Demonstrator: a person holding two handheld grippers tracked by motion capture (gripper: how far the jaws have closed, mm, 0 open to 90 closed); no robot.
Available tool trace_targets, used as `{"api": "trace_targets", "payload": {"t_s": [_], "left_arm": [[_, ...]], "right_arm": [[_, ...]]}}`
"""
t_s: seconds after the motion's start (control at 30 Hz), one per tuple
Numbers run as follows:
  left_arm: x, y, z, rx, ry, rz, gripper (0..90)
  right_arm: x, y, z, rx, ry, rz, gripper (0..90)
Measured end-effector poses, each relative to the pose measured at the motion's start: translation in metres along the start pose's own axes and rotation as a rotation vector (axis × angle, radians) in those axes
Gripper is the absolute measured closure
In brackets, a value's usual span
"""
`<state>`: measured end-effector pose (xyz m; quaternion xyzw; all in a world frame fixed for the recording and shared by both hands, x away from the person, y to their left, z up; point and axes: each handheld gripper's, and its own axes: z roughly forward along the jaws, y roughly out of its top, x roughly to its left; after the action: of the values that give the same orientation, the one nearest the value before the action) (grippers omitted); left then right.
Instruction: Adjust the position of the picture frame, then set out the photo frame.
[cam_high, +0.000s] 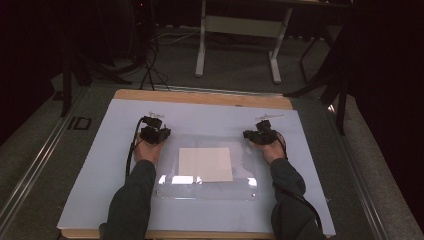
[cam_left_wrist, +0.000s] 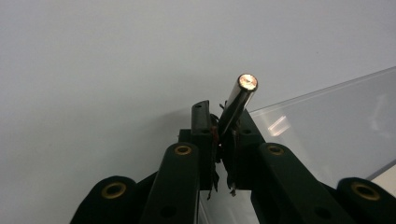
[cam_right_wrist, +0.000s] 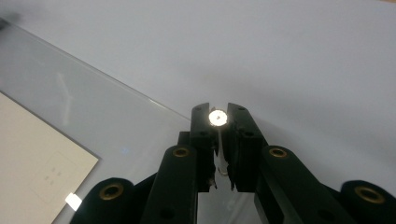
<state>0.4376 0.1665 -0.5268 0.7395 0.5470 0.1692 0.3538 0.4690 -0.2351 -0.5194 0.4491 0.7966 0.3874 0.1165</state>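
Observation:
A clear acrylic plate (cam_high: 205, 191) lies flat on the pale sheet (cam_high: 100, 170) covering the table, with a cream paper square (cam_high: 205, 164) at its middle. My left gripper (cam_high: 152, 131) sits at the plate's far left corner, shut on a small shiny metal pin (cam_left_wrist: 240, 95) that tilts up and to the right out of the jaws. At the far right corner my right gripper (cam_high: 260, 134) is shut on a similar metal pin (cam_right_wrist: 218, 117), seen end-on as a bright disc. The plate's edge (cam_left_wrist: 336, 126) (cam_right_wrist: 93, 102) runs just beside each set of jaws.
The wooden table edge (cam_high: 200, 97) shows beyond the pale sheet. A white desk frame (cam_high: 240, 25) stands on the floor behind, with dark stands and cables at left and right. Small bright fittings (cam_high: 252, 194) mark the plate's near corners. The paper (cam_right_wrist: 37, 158) carries faint print.

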Motion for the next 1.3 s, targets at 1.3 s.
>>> {"api": "trace_targets", "payload": {"t_s": [1.3], "left_arm": [[0.013,-0.012,-0.019,-0.113,-0.129,-0.010,60.4]], "right_arm": [[0.001,-0.011,-0.008,-0.066,0.038,-0.007,75.6]]}}
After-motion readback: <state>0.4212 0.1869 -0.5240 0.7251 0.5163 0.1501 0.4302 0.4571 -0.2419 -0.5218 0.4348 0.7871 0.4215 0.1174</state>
